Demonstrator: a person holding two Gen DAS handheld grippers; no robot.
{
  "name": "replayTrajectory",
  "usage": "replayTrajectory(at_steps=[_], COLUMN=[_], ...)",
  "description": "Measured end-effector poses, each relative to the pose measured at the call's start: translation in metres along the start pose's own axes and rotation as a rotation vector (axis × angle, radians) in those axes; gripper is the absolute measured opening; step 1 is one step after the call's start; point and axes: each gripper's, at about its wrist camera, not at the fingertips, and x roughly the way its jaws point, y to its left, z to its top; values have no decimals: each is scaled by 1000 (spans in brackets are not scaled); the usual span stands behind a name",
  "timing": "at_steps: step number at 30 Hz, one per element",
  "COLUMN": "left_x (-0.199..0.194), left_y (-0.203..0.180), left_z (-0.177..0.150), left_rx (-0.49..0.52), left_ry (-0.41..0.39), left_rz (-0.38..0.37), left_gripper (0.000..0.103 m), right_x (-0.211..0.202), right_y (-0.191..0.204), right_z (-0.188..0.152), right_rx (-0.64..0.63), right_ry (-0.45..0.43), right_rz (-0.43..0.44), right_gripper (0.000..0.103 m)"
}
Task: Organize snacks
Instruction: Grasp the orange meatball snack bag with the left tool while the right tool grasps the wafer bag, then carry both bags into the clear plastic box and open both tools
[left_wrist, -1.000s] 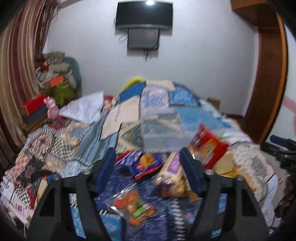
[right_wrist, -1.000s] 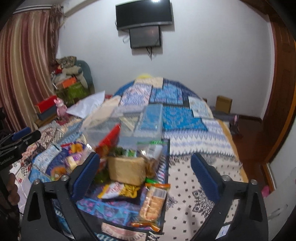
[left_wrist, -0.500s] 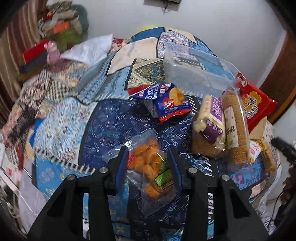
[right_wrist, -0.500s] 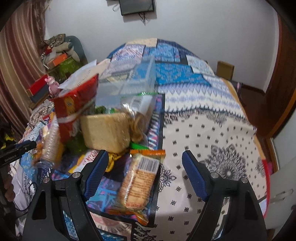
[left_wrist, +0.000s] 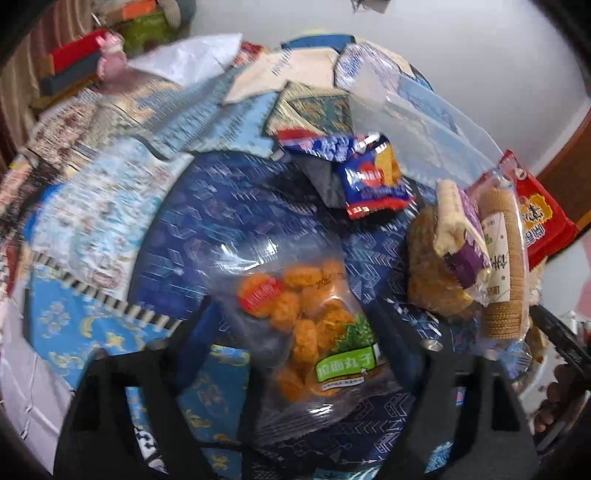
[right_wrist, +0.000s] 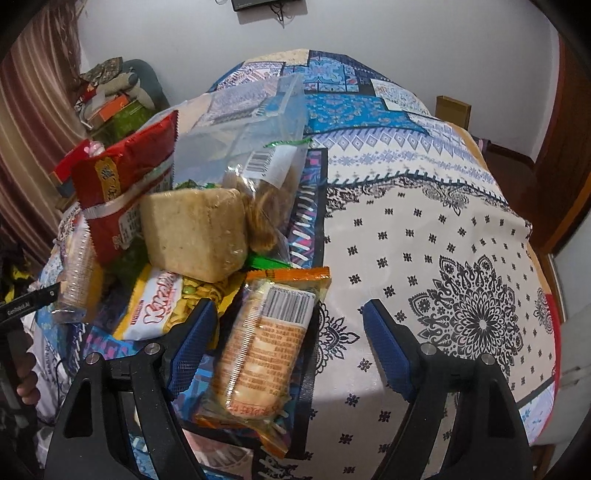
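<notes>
Orange-ball bag (left_wrist: 310, 325), near the bed's front edge, now fills the gap of the left gripper (left_wrist: 295, 332), whose jaws have reopened wide; right gripper (right_wrist: 288, 328) spread around the cracker pack (right_wrist: 262, 347); both grasps look imminent

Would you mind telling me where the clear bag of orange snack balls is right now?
In the left wrist view, the bag of orange snack balls lies on the blue patterned cloth, between the left gripper's open fingers.
</notes>
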Motion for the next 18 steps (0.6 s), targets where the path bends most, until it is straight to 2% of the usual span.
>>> replayTrajectory(at_steps=[4,6,8,11,18], left_x=[0,-2,-5,-12,-46], left_y=[-6,-8,-9,-11,-23], left_z=[0,0,1,6,29], left_rx=[37,44,50,54,85], left_ry=[-19,-26,-33,-52,-169], left_rz=[26,27,23,27,13], left_gripper=[61,56,51,49,48], right_x=[6,4,3,-1,-34], right_y=[2,4,3,-2,-7], right_z=[-3,-4,-3,-2,20], right_rx=[-16,-30,-21,2,27], right_ry=[14,12,8,-8,-121], right_rz=[-26,-41,-32,-16,0], right_gripper=[55,35,35,34,34])
